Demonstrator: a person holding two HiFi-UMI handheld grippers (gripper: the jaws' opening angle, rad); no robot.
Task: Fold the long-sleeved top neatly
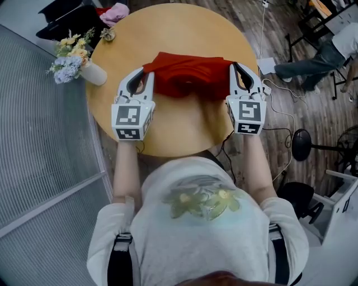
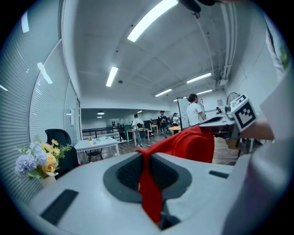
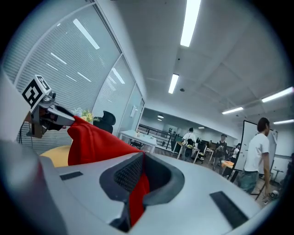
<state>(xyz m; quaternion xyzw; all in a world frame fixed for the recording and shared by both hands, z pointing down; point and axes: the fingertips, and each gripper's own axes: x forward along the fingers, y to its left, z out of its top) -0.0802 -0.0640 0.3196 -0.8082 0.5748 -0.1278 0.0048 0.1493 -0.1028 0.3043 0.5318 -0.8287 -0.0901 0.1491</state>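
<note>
A red long-sleeved top (image 1: 187,72) hangs stretched between both grippers above the round wooden table (image 1: 179,131). My left gripper (image 1: 146,71) is shut on the top's left edge; a strip of red cloth (image 2: 149,183) runs between its jaws. On the right, my right gripper (image 1: 234,68) is shut on the other edge, with red cloth (image 3: 137,193) pinched between its jaws. Both grippers point nearly level, away from the person. From the left gripper view the top (image 2: 188,144) stretches over to the right gripper; from the right gripper view the top (image 3: 94,140) stretches to the left gripper.
A white vase of flowers (image 1: 75,61) stands at the table's left edge, and a small object (image 1: 108,34) lies at the far left rim. Pink cloth (image 1: 114,12) lies on a dark chair beyond. Cables (image 1: 279,114) and a stool base (image 1: 305,144) are on the floor at right.
</note>
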